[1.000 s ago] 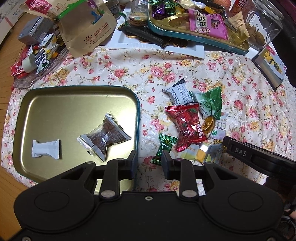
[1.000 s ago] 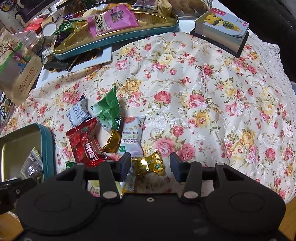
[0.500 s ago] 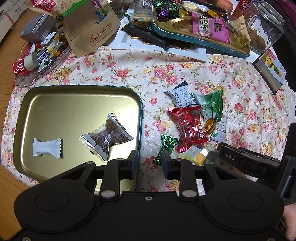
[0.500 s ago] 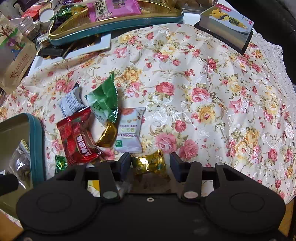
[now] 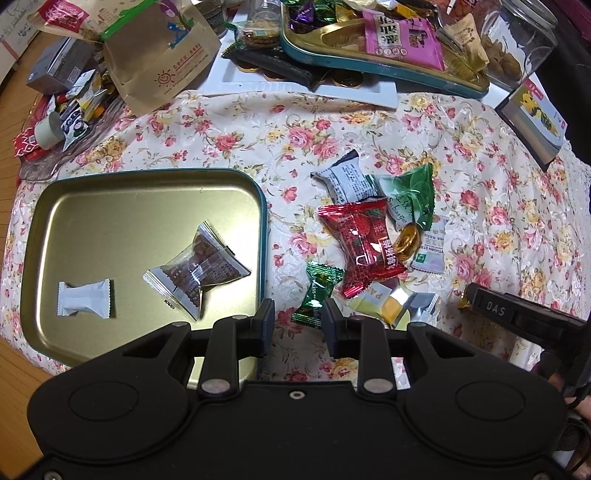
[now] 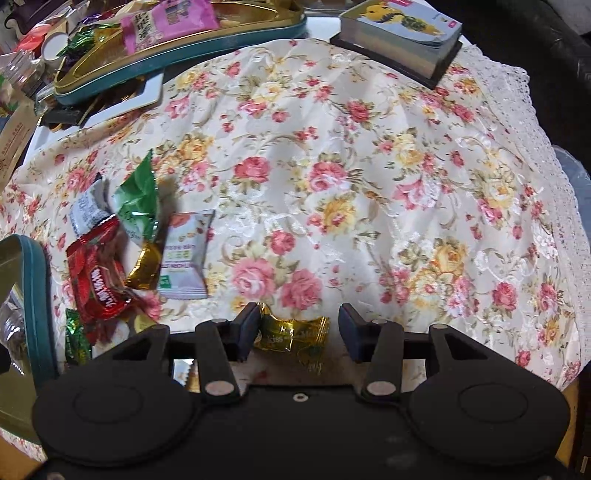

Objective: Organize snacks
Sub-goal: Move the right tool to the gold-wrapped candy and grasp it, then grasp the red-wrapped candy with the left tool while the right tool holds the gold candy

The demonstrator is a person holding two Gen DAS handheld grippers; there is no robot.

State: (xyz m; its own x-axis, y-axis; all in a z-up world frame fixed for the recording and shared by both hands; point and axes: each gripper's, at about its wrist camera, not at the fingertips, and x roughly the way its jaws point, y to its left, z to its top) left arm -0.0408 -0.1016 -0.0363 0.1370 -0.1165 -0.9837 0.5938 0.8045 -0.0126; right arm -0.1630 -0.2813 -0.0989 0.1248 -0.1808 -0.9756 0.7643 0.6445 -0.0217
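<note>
A gold tin tray point(image 5: 92, 218) with a teal rim holds a clear wrapped snack point(image 5: 197, 269) and a white candy point(image 5: 84, 298). Loose snacks lie on the floral cloth to its right: a red pack point(image 5: 364, 242), a green pack point(image 5: 412, 195), a grey-white pack point(image 5: 345, 181) and a small green candy point(image 5: 317, 291). My left gripper point(image 5: 297, 323) is open and empty over the tray's right rim. My right gripper point(image 6: 299, 332) is open around a gold-wrapped candy point(image 6: 291, 334) that lies between its fingers. The right gripper also shows in the left wrist view point(image 5: 517, 317).
A heart-shaped teal tin point(image 5: 369, 55) full of snacks, a white tray point(image 5: 314, 88), a brown paper bag point(image 5: 162, 62) and a clear jar point(image 5: 517, 40) crowd the far edge. A card deck point(image 6: 402, 33) sits at the far right. The lace cloth edge point(image 6: 554, 184) drops off on the right.
My right gripper has come down and forward over the gold candy, and its fingers have opened wider around it. The left gripper has barely moved.
</note>
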